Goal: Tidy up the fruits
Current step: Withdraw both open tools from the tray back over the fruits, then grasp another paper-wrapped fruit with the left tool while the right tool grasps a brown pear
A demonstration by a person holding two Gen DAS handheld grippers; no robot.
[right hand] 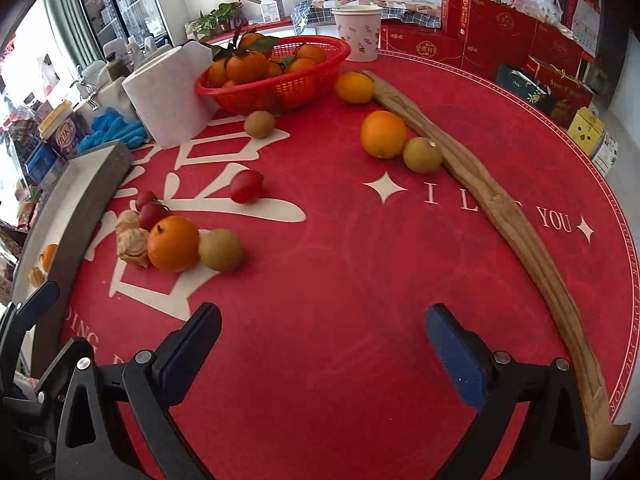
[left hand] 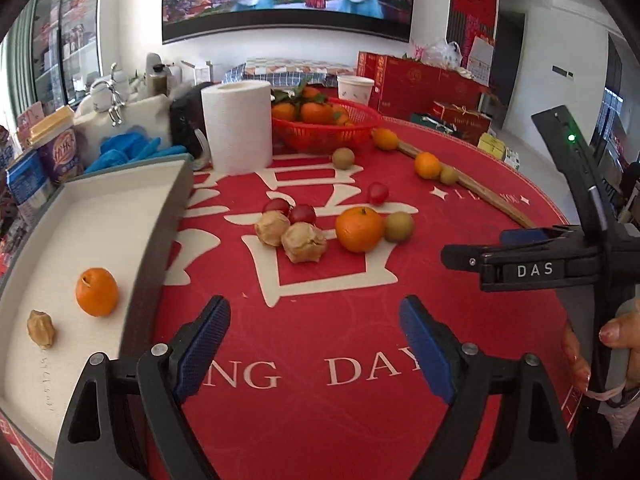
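Observation:
A grey-walled white tray stands at the left and holds one orange and one tan husked fruit. On the red tablecloth lie two husked fruits, an orange, a brown kiwi and small red tomatoes. They show in the right wrist view too: orange, kiwi, tomato. Farther back lie another orange and kiwi. My left gripper is open and empty above the cloth. My right gripper is open and empty; it also shows in the left wrist view.
A red basket of leafy oranges stands at the back, with an orange and a kiwi beside it. A paper towel roll, blue gloves, a paper cup and a long curved wooden stick are also on the table.

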